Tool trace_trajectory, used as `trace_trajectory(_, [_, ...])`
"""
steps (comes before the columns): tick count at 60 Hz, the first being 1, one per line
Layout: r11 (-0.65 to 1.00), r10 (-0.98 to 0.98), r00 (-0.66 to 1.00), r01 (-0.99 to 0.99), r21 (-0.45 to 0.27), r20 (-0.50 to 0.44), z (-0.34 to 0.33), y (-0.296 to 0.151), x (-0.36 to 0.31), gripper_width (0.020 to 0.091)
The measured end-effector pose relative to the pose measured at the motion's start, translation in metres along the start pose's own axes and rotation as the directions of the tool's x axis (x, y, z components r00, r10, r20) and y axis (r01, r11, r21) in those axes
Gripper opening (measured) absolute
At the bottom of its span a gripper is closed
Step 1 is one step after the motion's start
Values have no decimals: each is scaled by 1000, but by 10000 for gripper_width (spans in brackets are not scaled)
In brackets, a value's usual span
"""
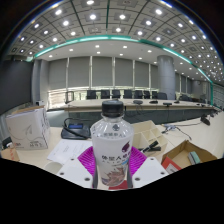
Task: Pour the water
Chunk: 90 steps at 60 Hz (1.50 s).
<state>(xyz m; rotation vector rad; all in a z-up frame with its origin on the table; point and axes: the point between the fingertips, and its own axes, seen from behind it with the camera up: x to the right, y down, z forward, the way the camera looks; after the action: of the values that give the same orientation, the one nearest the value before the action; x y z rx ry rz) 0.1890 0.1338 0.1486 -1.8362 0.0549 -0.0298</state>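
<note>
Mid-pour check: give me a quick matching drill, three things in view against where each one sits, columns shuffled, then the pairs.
Things:
1. bottle
2. white box
3. cardboard box

Places:
A. on the table, off to the left of the fingers
B. open, at the right, beside the right finger
C. upright between the pink pads of the hand-held gripper

Pairs: 1-C, 2-A, 3-B

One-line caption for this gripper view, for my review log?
Tongs shut on a capped water bottle above a cluttered desk in a conference room.
</note>
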Motion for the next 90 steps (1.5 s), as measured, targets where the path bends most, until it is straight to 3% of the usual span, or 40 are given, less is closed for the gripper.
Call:
trace_trajectory(17, [995, 4, 998, -11, -103, -65, 12, 84, 37, 401])
trace_trajectory(22, [997, 6, 998, -10, -74, -64, 14, 86, 38, 404])
trace_trajectory(33, [997, -9, 997, 3, -73, -76, 14, 88, 39, 583])
trace_trajectory(35, [996, -11, 997, 4, -93, -74, 11, 87, 37, 675])
trace_trajectory(38, [994, -13, 998, 6, -108, -67, 8, 84, 35, 876])
trace_trajectory(41, [994, -15, 997, 7, -112, -72, 4, 79, 35, 849])
trace_trajectory(61, [975, -30, 994, 5, -221, -109, -89, 51, 15, 857])
trace_trajectory(79, [941, -45, 993, 4, -340, -113, -257, 44, -56, 863])
trace_trajectory(90, [932, -26, 996, -7, -363, -87, -346, 39, -103, 861])
